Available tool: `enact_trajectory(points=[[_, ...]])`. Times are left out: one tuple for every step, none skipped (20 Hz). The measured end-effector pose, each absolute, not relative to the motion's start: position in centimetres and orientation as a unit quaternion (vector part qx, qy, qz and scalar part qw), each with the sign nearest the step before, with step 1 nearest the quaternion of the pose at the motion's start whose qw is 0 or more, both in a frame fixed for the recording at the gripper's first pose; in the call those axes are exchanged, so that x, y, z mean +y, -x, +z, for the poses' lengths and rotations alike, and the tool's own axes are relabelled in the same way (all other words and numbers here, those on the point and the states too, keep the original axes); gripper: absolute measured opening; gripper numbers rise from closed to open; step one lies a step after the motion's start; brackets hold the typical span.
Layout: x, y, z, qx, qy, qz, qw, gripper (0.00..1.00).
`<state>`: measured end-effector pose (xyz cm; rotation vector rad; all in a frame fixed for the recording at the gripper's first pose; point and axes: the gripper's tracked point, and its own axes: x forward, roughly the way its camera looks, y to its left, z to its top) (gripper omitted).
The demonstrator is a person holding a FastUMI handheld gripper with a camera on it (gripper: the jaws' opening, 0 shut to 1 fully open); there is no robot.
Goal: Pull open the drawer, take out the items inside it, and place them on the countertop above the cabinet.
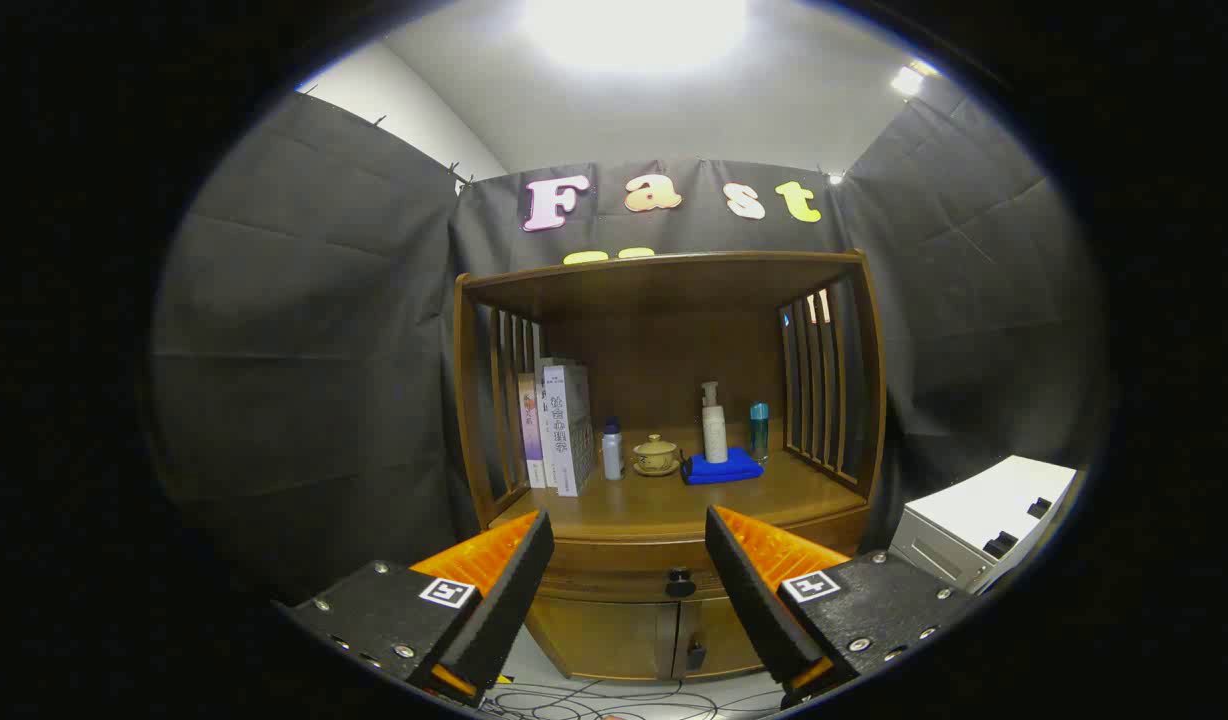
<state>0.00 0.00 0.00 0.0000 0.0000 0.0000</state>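
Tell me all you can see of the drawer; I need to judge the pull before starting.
The drawer is a shallow, wide front of dark glossy brown wood, just under the countertop and above two cabinet doors. It looks fully shut. One small round dark knob sits at its middle. The gripper is open, its fingers spread either side of the knob and apart from it.

The drawer [629,568] is shut, so whatever lies inside it is hidden; its front is partly covered by the gripper [629,540], whose jaws stand wide apart with the dark knob [680,581] showing between them. The cabinet doors [634,635] below are cut off at the bottom. The lettering on the books [559,428] is too small to tell. The white box [984,520] is cut off on its far side.
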Motion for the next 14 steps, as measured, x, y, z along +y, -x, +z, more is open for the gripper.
enact_trajectory(points=[[-0.3, 0.0, 0.1, -0.001, 0.000, -0.003, 1.000, 0.96], [-0.5, 0.0, 0.2, 0.000, 0.001, -0.006, 1.000, 0.96], [-0.7, -0.1, 0.3, -0.001, 0.002, -0.008, 1.000, 0.96], [-0.7, 0.0, 0.3, -0.001, 0.004, -0.009, 1.000, 0.96], [-0.6, 0.0, 0.3, 0.000, 0.007, -0.009, 1.000, 0.96], [-0.7, 0.0, 0.3, 0.002, 0.009, -0.010, 1.000, 0.96], [-0.8, 0.0, 0.2, 0.007, 0.009, -0.010, 1.000, 0.96], [-0.9, 0.1, 0.2, 0.008, 0.009, -0.011, 1.000, 0.95], [-1.0, 0.1, 0.5, 0.004, 0.013, -0.014, 1.000, 0.95], [-1.3, 0.4, 0.6, 0.002, 0.019, -0.019, 1.000, 0.96], [-1.6, 0.2, 0.5, 0.003, 0.022, -0.024, 0.999, 0.95], [-1.5, 0.1, 0.5, 0.003, 0.025, -0.023, 0.999, 0.95], [-1.3, 0.0, 0.5, 0.003, 0.028, -0.019, 0.999, 0.96], [-1.1, 0.0, 0.6, 0.001, 0.033, -0.015, 0.999, 0.96]])
